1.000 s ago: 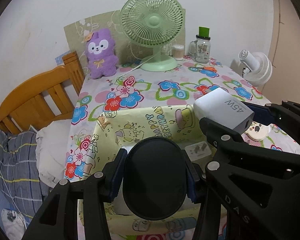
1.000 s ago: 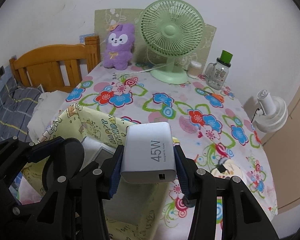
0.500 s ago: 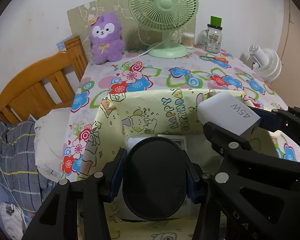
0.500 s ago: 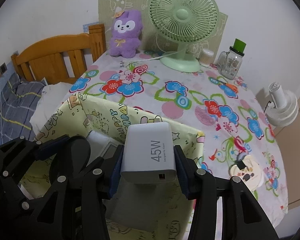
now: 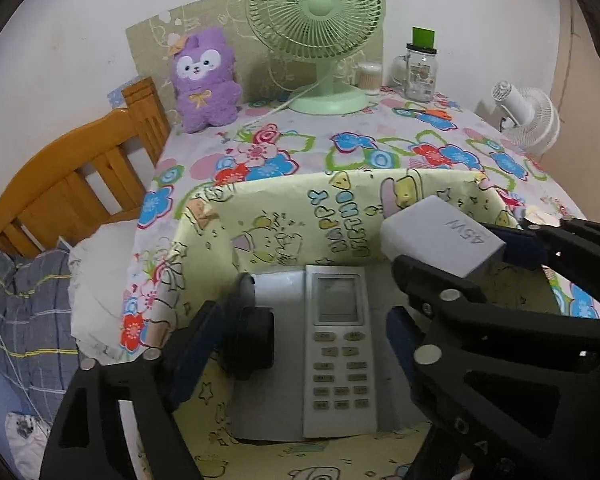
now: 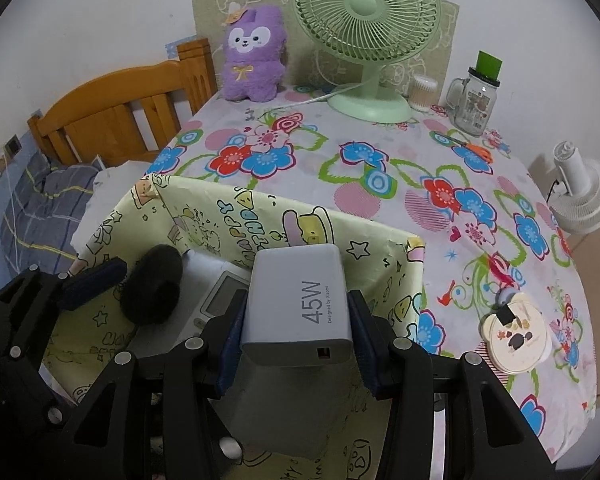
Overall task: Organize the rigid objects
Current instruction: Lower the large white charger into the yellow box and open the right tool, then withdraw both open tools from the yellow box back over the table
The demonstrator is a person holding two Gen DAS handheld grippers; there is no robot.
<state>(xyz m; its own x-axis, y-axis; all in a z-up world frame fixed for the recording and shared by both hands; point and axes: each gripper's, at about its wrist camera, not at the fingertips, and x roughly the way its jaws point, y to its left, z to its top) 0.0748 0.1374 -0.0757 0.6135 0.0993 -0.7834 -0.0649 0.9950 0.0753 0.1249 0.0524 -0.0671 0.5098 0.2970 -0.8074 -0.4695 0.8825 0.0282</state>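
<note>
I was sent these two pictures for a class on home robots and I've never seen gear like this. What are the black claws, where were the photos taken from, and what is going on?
No robot here: a person holds a two-finger clamp in each hand, each with a wide-angle camera looking along its fingers.

The left clamp's view shows the left gripper above a yellow cartoon-print box. Its jaws have just been opening and no longer grip the black round object, which sits in the box beside a white remote control.

The right clamp's view shows the right gripper shut on a white 45W charger over the same box.

On the floral tablecloth stand a green fan, a purple plush toy and a glass jar.
</note>
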